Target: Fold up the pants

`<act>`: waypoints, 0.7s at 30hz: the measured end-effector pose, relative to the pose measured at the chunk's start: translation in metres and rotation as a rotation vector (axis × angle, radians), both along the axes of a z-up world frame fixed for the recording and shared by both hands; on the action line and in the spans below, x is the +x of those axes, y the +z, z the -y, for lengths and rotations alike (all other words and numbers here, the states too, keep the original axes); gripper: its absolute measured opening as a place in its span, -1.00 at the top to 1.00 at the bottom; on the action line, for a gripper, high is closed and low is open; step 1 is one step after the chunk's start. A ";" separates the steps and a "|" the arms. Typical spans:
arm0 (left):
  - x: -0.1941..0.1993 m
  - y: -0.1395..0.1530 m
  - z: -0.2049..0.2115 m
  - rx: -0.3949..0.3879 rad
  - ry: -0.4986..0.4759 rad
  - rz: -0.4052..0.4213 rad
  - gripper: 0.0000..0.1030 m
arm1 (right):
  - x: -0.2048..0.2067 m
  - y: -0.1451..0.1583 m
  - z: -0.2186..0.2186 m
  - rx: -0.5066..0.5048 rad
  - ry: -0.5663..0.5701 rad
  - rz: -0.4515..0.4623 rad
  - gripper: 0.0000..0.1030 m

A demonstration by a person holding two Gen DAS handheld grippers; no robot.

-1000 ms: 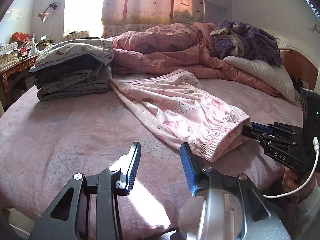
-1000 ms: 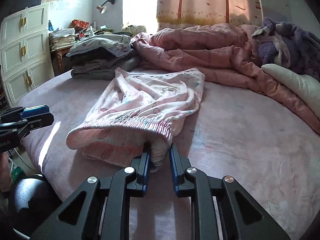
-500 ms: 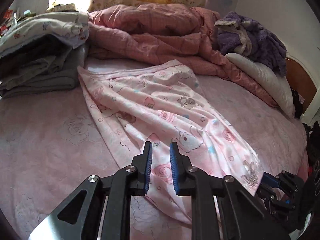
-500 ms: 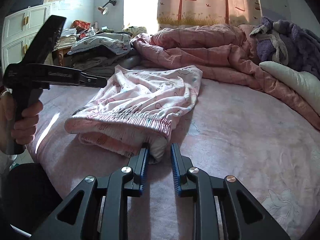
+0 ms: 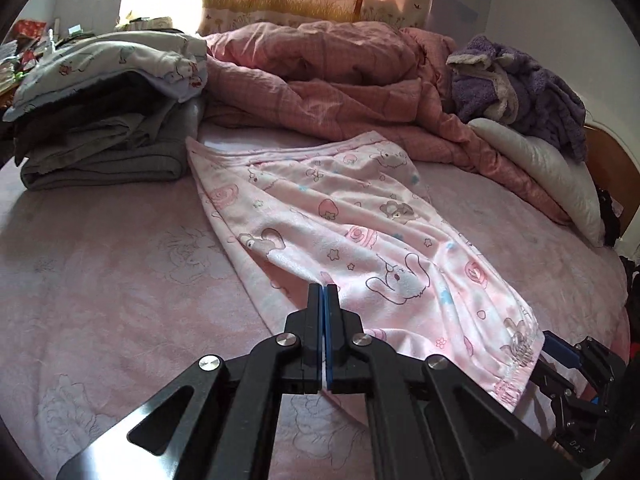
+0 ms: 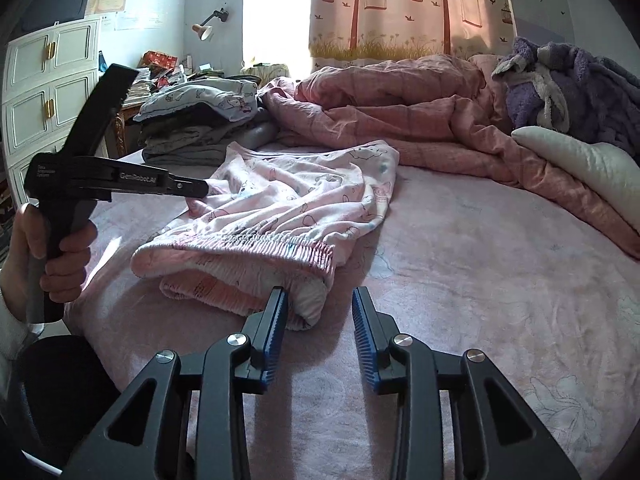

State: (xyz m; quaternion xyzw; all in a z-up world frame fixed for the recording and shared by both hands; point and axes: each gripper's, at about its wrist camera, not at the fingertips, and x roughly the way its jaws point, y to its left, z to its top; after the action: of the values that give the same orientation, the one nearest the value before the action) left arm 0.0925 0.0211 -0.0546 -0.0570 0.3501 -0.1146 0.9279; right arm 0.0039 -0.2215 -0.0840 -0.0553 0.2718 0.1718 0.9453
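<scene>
While the pink pants [image 5: 360, 240] lie flat across the bed [image 5: 100, 280], we pinch their side edge in our left gripper [image 5: 324, 294], jaws together on the cloth, likely to lift a fold. Our right gripper [image 6: 320, 308] is opening, freeing the waistband [image 6: 256, 248].

The pants [image 5: 360, 232] are pale pink, printed with rabbits, strawberries, roses and small blue stars. The bed [image 5: 120, 264] sheet is dusty pink with faint outlined flowers. The quilt [image 5: 340, 80] is salmon pink with a fine check. The robe [image 5: 520, 84] is purple with cream lining. Each tool [image 6: 320, 300] is black with blue pads [image 6: 276, 332]. The curtain [image 6: 408, 4] shows brown trees, birdcages and birds on cream.
</scene>
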 end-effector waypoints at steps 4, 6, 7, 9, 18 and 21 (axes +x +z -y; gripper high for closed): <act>-0.009 -0.001 -0.003 0.069 0.054 0.006 1.00 | 0.003 -0.001 0.000 -0.009 -0.028 -0.020 0.52; -0.006 -0.008 -0.004 0.083 0.059 -0.017 1.00 | 0.006 -0.004 0.001 0.005 -0.022 -0.041 0.59; -0.004 -0.013 -0.003 0.089 0.056 -0.033 1.00 | 0.005 -0.004 0.001 0.010 -0.022 -0.042 0.67; 0.001 -0.023 -0.002 0.093 0.047 -0.066 1.00 | 0.003 -0.004 0.000 0.005 -0.020 -0.038 0.68; -0.040 -0.015 0.002 0.069 0.009 -0.012 0.81 | -0.013 -0.002 0.017 0.043 -0.030 -0.033 0.62; -0.059 -0.003 0.008 0.051 -0.042 0.017 0.65 | -0.012 -0.003 0.016 0.060 0.018 -0.074 0.22</act>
State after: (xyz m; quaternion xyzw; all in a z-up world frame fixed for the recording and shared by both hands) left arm 0.0334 0.0129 -0.0575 -0.0252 0.3461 -0.1254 0.9294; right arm -0.0078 -0.2378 -0.0872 -0.0230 0.3008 0.1905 0.9342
